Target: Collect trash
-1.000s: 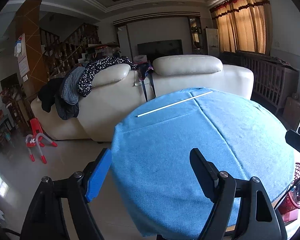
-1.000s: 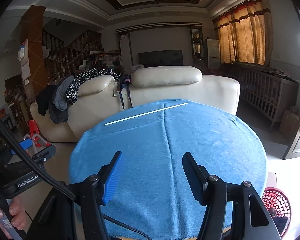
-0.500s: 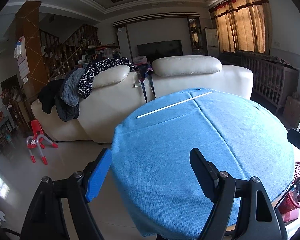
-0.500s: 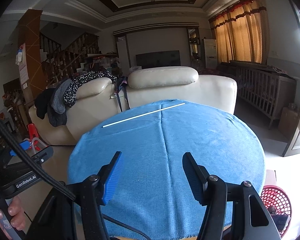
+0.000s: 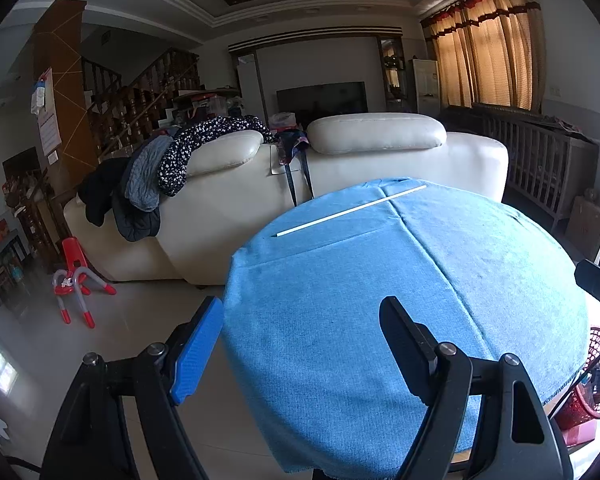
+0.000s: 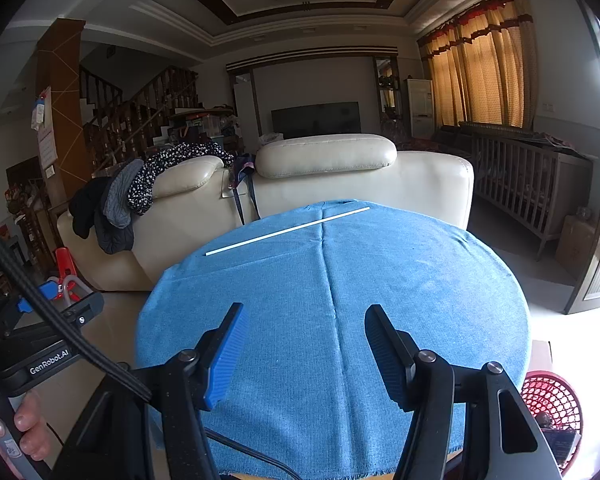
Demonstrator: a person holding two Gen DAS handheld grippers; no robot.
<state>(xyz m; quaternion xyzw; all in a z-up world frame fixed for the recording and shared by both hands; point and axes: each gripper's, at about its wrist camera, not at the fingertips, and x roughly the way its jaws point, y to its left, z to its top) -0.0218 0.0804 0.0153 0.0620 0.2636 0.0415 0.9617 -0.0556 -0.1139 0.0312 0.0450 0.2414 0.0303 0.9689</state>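
Note:
A long thin white stick (image 5: 350, 211) lies at the far side of the round table with the blue cloth (image 5: 380, 280); it also shows in the right wrist view (image 6: 288, 230). My left gripper (image 5: 300, 340) is open and empty over the table's near left edge. My right gripper (image 6: 304, 344) is open and empty above the near part of the cloth (image 6: 328, 300). A red mesh trash basket (image 6: 552, 404) stands on the floor at the table's right, with dark scraps inside; it also shows in the left wrist view (image 5: 592, 380).
A cream leather sofa (image 6: 300, 192) with clothes draped over it stands just behind the table. A red toy (image 5: 74, 280) is on the floor at the left. A wooden crib (image 6: 528, 188) is at the right wall.
Both grippers have stayed open and nearly still. The right wrist view has shifted very slightly.

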